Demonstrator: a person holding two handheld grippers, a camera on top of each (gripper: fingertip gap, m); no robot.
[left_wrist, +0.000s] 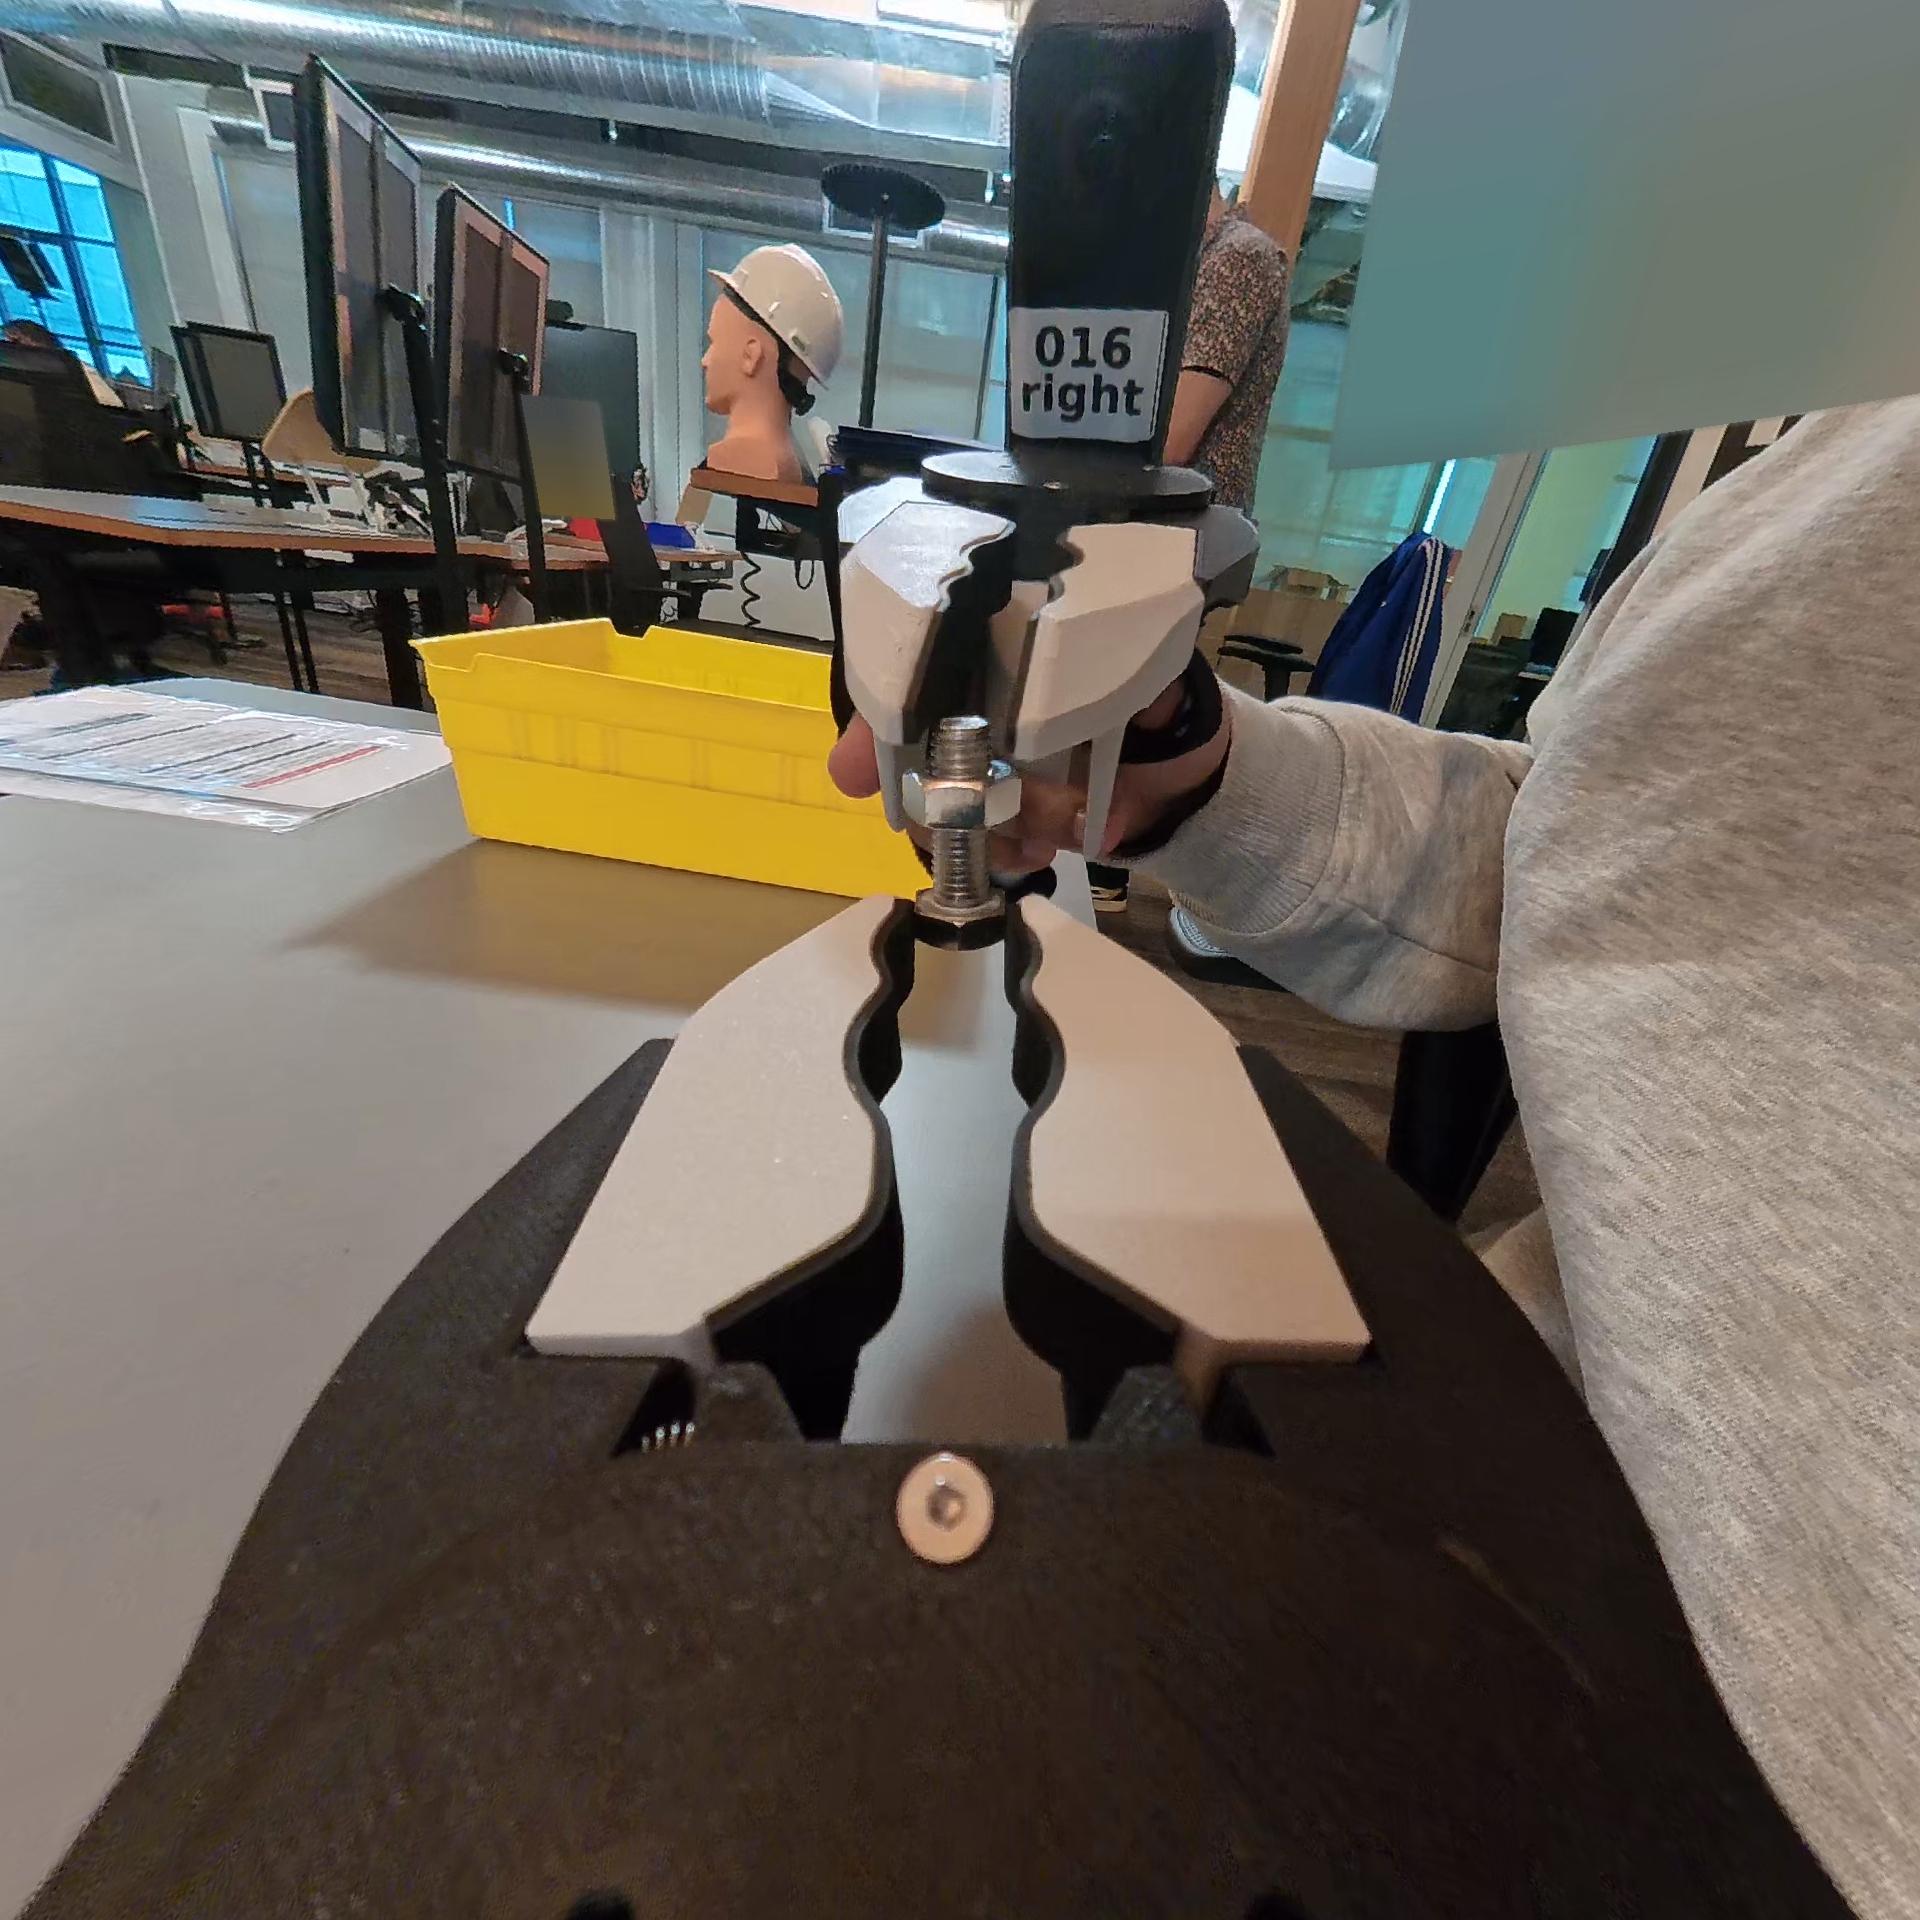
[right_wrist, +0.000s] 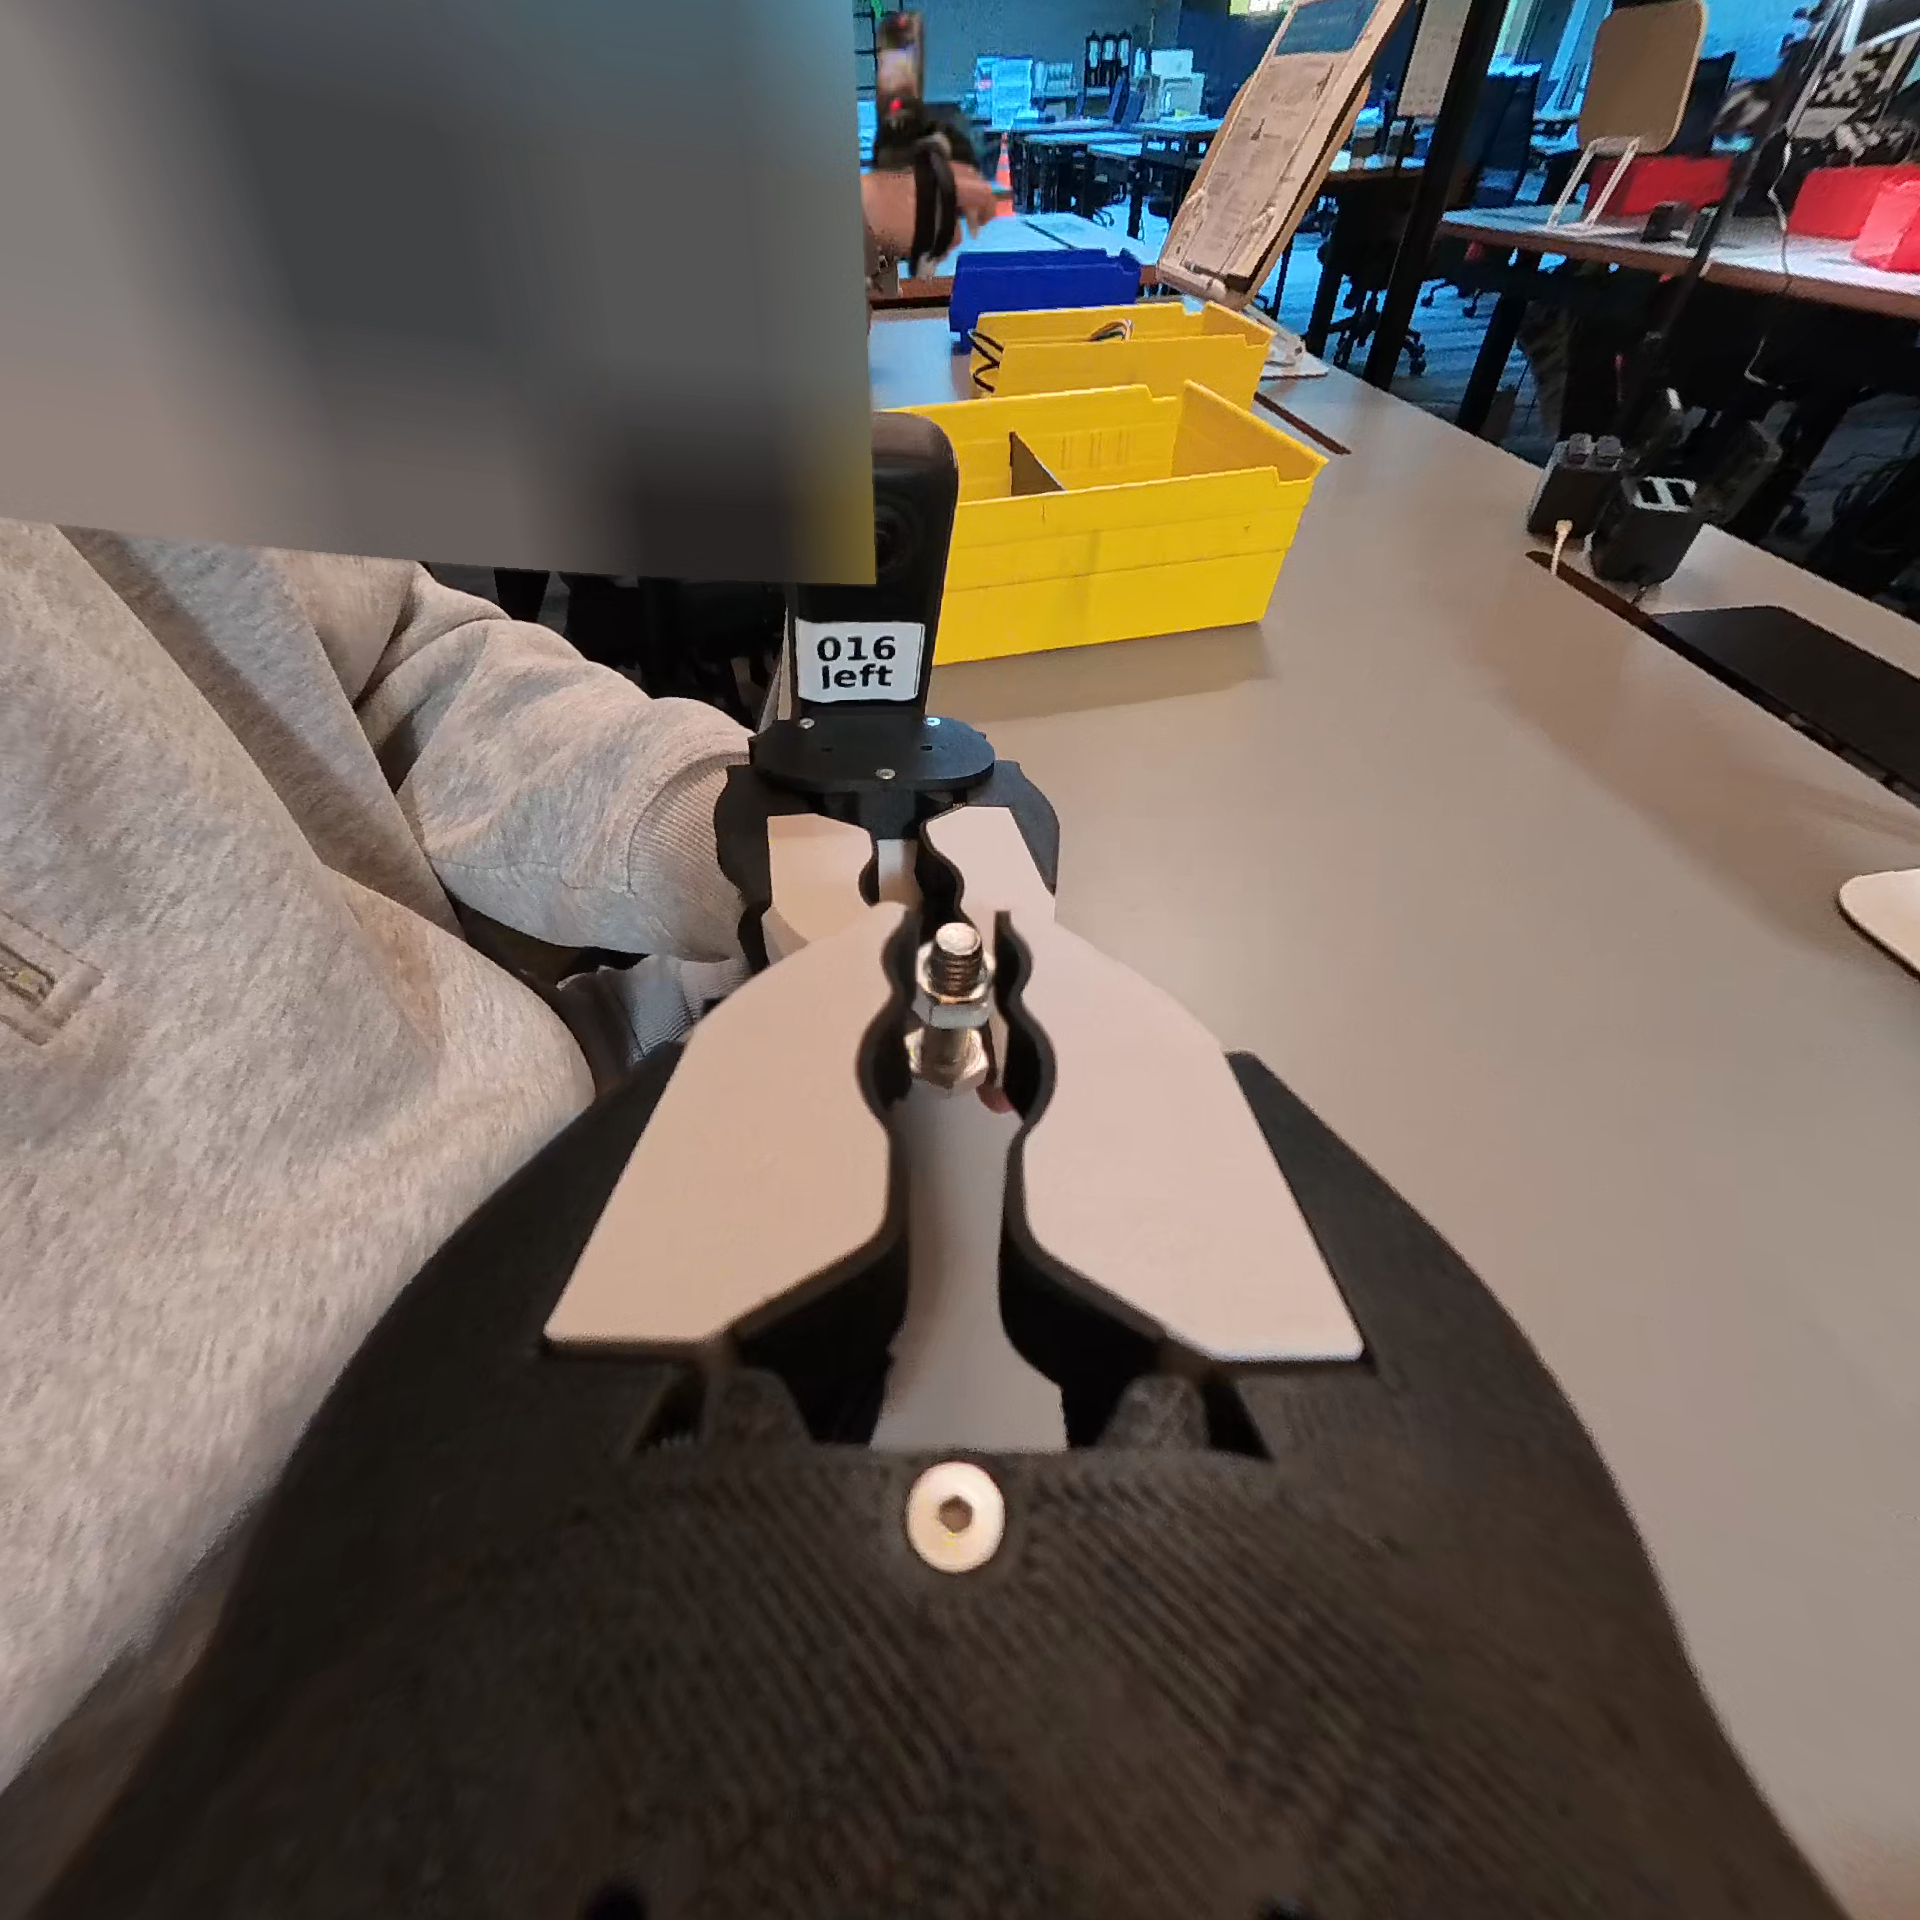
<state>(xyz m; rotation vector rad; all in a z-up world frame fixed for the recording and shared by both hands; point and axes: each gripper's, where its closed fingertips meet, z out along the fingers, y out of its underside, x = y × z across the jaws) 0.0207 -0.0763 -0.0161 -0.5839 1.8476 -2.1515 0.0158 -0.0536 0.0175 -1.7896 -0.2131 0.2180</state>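
The left gripper is pinching the hexagonal head of a threaded silver steel bolt between narrowed fingers. The right gripper, facing it from twelve o'clock, is clasping the silver hex nut partway along the bolt, above the grey table. A yellow plastic bin is sitting at eleven o'clock.

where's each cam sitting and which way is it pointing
Left wrist view: on the left gripper, looking along its jaws at the bolt, right gripper and yellow bin; a grey sleeve shows.
Right wrist view: on the right gripper, facing back at the left gripper and the person's sweatshirt.
Both share the bolt, nut, table.
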